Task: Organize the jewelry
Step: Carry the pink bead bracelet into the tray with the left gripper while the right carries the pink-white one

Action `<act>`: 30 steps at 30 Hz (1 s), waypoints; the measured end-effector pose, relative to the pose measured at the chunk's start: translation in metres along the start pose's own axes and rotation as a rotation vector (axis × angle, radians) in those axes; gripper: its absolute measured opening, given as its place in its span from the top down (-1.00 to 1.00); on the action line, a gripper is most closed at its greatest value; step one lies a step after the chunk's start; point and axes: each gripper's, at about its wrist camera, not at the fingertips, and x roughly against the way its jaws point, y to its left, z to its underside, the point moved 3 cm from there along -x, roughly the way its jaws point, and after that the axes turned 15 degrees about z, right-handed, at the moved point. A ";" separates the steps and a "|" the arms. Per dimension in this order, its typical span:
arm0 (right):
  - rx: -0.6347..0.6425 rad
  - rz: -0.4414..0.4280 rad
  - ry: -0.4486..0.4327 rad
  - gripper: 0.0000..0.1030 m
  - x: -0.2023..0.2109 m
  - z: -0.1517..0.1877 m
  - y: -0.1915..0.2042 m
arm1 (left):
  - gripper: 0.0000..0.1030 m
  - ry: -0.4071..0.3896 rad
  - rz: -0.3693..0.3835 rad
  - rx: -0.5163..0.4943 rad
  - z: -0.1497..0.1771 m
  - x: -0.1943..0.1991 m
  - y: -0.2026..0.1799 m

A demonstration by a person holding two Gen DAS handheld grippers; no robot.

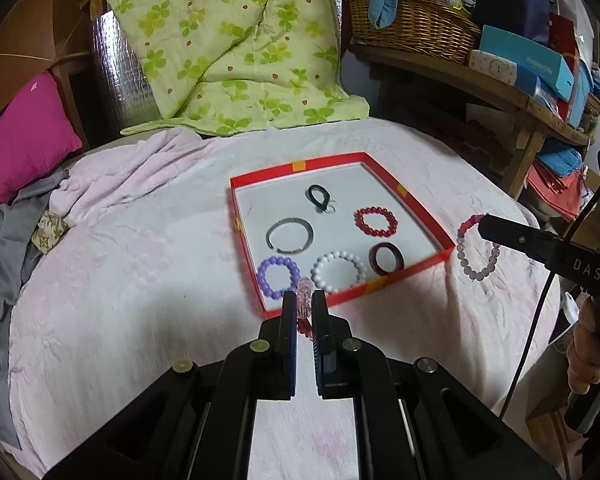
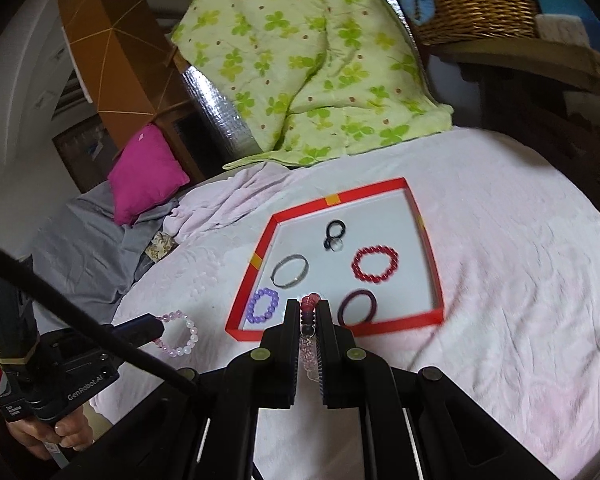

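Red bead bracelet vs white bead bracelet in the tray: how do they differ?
Colour: the red bead bracelet is dark red; the white bead bracelet is opaque white.
Place: the red one lies toward the red tray's far right side; the white one lies against its near wall.
Neighbours: the white one sits between the purple bead bracelet and the dark bangle; the red one lies apart.
Both lie flat.
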 end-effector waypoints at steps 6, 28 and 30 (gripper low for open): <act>0.023 -0.006 -0.021 0.84 -0.012 -0.015 0.009 | 0.86 0.000 -0.010 -0.019 -0.015 -0.013 0.003; 0.038 0.038 0.006 0.84 -0.102 -0.072 -0.001 | 0.86 0.046 -0.037 -0.075 -0.058 -0.090 0.019; 0.041 0.041 0.017 0.84 -0.113 -0.077 -0.002 | 0.86 0.054 -0.041 -0.079 -0.062 -0.100 0.023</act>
